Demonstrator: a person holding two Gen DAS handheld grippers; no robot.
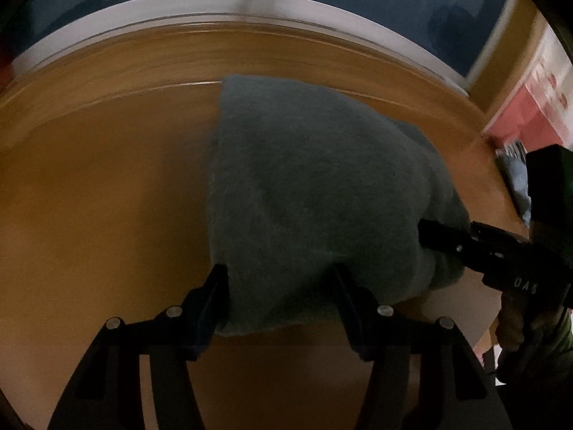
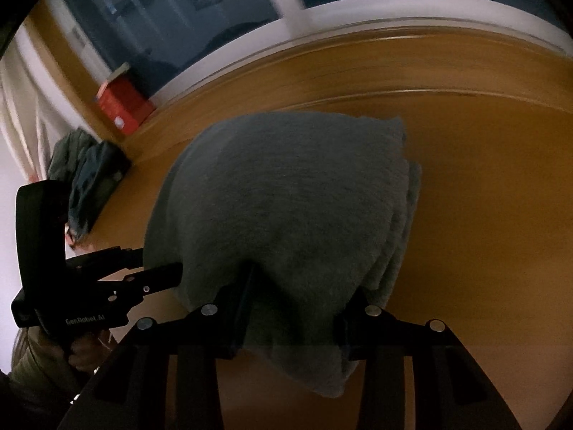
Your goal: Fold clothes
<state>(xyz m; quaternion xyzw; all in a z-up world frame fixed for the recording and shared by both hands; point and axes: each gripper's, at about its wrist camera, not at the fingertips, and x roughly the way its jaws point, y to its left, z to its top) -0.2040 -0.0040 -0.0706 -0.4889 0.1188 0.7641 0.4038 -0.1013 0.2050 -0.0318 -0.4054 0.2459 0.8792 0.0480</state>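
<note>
A thick, folded grey-green garment (image 1: 304,179) (image 2: 286,186) rests on the wooden table (image 1: 89,179) (image 2: 501,179), with its near edge raised. My left gripper (image 1: 281,286) has its two fingers pressed against the sides of the near left end of the bundle. My right gripper (image 2: 302,297) clamps the near right end the same way. Each gripper shows in the other's view, the right gripper (image 1: 440,236) biting into the cloth from the right and the left gripper (image 2: 157,268) from the left. The fingertips are buried in fabric.
A heap of dark teal and grey clothes (image 2: 86,179) (image 1: 515,172) lies at the table's side edge. A red box (image 2: 121,107) (image 1: 519,118) stands behind it by the window. A person's hand (image 2: 82,351) holds the left gripper's handle. The image is motion-blurred.
</note>
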